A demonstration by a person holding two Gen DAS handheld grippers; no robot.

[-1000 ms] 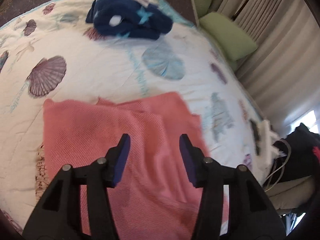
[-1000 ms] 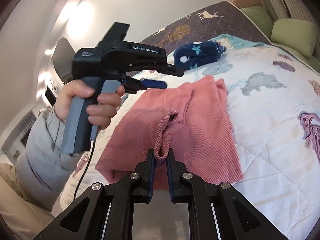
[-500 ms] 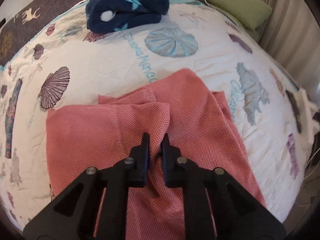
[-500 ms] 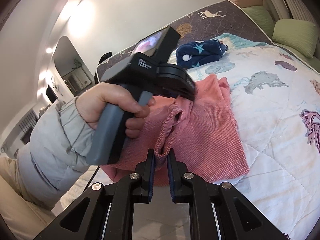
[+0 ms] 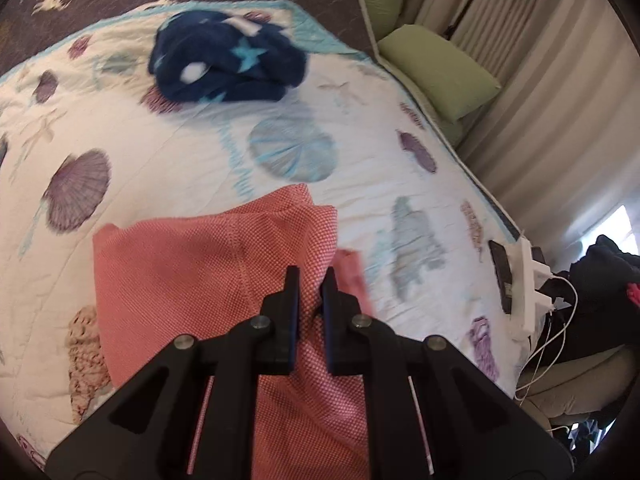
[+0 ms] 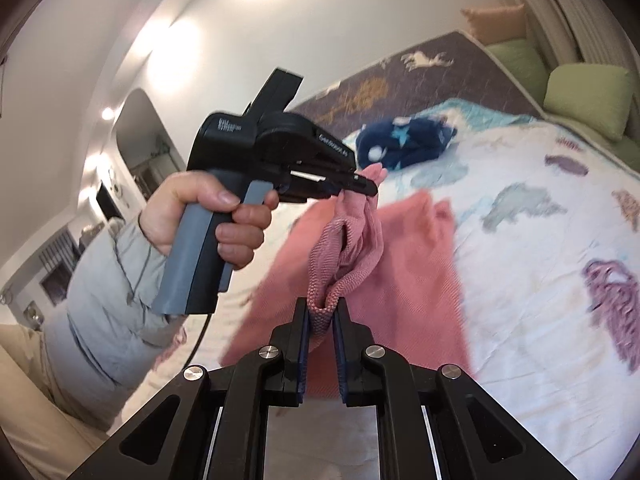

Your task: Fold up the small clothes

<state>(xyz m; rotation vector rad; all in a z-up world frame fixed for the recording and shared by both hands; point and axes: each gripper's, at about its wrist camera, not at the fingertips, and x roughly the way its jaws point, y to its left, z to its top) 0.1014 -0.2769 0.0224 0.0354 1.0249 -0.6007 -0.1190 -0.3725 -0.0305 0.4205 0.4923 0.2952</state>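
A pink knitted garment [image 5: 208, 268] lies on the shell-print quilt [image 5: 160, 160]. My left gripper [image 5: 310, 280] is shut on a bunched fold of it, near its right edge. In the right wrist view my right gripper [image 6: 321, 312] is shut on the ribbed hem of the same pink garment [image 6: 404, 280], lifted off the bed. The left gripper [image 6: 366, 189] shows there too, held in a person's hand [image 6: 208, 216], pinching the cloth a little farther up. The fabric hangs slack between the two grips.
A dark blue star-print fleece bundle [image 5: 228, 68] lies at the far side of the quilt. Green pillows [image 5: 436, 68] and curtains line the right side. A white power strip [image 5: 528, 280] with cables and a phone sits at the bed's right edge.
The left gripper went from open above the garment to shut on a fold of it. Both grippers have since lifted, pulling the pink cloth up off the quilt.
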